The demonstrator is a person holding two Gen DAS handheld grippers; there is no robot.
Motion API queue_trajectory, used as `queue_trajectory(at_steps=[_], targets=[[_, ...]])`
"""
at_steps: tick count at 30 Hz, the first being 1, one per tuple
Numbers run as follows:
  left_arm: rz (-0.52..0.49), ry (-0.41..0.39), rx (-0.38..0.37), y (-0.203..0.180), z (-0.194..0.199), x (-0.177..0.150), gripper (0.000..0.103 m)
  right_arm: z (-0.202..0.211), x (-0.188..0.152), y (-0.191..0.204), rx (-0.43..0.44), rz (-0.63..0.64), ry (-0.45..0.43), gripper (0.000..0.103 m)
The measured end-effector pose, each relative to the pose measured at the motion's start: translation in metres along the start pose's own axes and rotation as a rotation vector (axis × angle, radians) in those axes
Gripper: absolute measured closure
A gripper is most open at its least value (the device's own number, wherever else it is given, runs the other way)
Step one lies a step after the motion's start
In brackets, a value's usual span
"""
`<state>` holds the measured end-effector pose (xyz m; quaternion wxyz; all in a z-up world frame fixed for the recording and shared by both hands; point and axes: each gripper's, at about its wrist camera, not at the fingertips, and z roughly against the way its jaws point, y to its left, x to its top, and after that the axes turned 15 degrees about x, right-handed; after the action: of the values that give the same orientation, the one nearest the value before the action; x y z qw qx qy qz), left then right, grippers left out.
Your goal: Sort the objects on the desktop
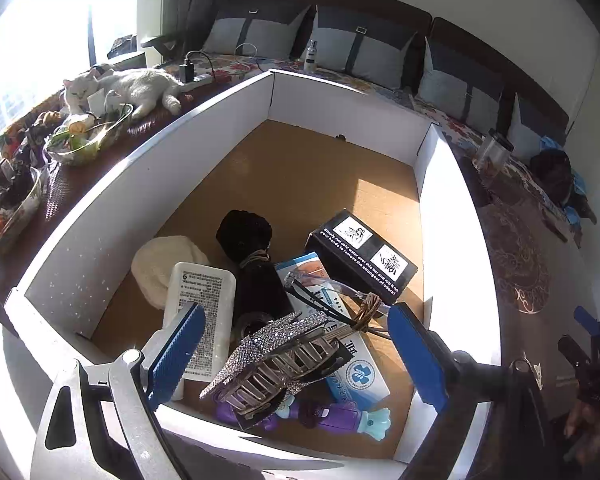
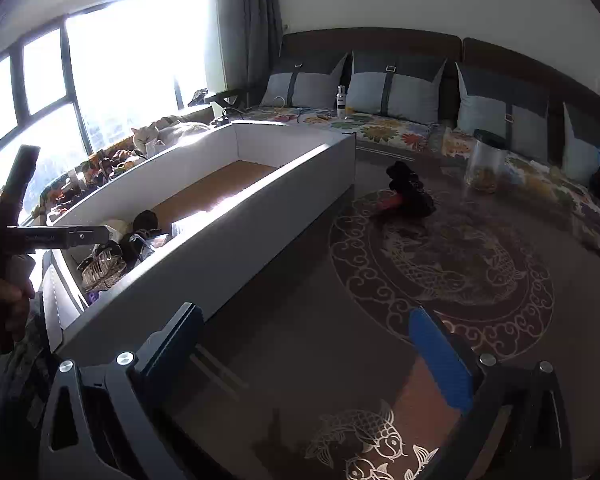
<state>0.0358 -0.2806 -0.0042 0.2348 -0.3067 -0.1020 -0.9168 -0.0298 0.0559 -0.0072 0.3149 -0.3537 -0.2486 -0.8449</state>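
Observation:
My left gripper (image 1: 300, 344) is open over the near end of a white box (image 1: 204, 120) with a brown floor. A rhinestone hair claw (image 1: 276, 356) lies between its blue fingers, not gripped, on a pile: white tablet case (image 1: 200, 300), black hair tie (image 1: 244, 232), cream pad (image 1: 160, 264), black carton (image 1: 360, 256), glasses (image 1: 324, 288), blue-white packet (image 1: 360, 376), purple toy (image 1: 332, 416). My right gripper (image 2: 312, 352) is open and empty above the dark patterned table (image 2: 440, 264). A dark object with a red part (image 2: 408, 196) lies on the table right of the box (image 2: 220, 248).
A clear jar (image 2: 486, 164) stands at the table's far right. A white cat (image 1: 128, 88) lies beyond the box, by glass dishes (image 1: 88, 136) of clutter. A sofa with grey cushions (image 2: 396, 88) and a bottle (image 2: 341, 102) runs behind.

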Motion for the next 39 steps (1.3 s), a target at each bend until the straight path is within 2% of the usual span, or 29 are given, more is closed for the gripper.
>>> queue_trajectory(at_steps=[3, 6, 9, 12, 15, 18, 20, 24, 27, 32, 35, 39], targets=[[0.012, -0.034, -0.026, -0.014, 0.018, 0.004, 0.010, 0.023, -0.035, -0.053, -0.129, -0.074, 0.029, 0.000], [-0.022, -0.093, -0.064, -0.042, 0.046, 0.013, 0.010, 0.047, -0.065, -0.091, -0.198, -0.155, 0.003, 0.000], [-0.066, -0.154, -0.136, -0.082, 0.076, 0.020, 0.010, 0.058, -0.072, -0.119, -0.201, -0.256, 0.007, 0.000], [-0.124, -0.178, -0.218, -0.128, 0.097, 0.020, 0.010, 0.059, -0.070, -0.134, -0.204, -0.293, 0.000, 0.000], [-0.201, -0.161, -0.284, -0.176, 0.099, 0.009, 0.005, 0.053, -0.071, -0.139, -0.206, -0.301, 0.009, 0.000], [-0.298, -0.098, -0.301, -0.222, 0.076, -0.016, 0.004, 0.049, -0.071, -0.140, -0.202, -0.307, 0.010, 0.000], [-0.369, -0.059, -0.296, -0.248, 0.050, -0.035, 0.004, 0.049, -0.071, -0.141, -0.209, -0.306, 0.005, 0.000], [-0.455, -0.020, -0.222, -0.277, -0.007, -0.059, 0.004, 0.049, -0.075, -0.148, -0.222, -0.330, 0.005, 0.000], [-0.431, 0.008, -0.193, -0.284, -0.040, -0.051, 0.004, 0.049, -0.078, -0.154, -0.230, -0.357, 0.006, 0.000], [-0.391, -0.010, -0.136, -0.288, -0.072, -0.021, 0.005, 0.043, -0.080, -0.157, -0.240, -0.364, 0.022, 0.000], [-0.382, 0.001, -0.117, -0.289, -0.089, -0.014, 0.005, 0.034, -0.082, -0.156, -0.248, -0.345, 0.048, 0.000], [-0.398, -0.011, -0.095, -0.294, -0.092, -0.012, 0.004, 0.028, -0.083, -0.147, -0.278, -0.292, 0.065, 0.000]])
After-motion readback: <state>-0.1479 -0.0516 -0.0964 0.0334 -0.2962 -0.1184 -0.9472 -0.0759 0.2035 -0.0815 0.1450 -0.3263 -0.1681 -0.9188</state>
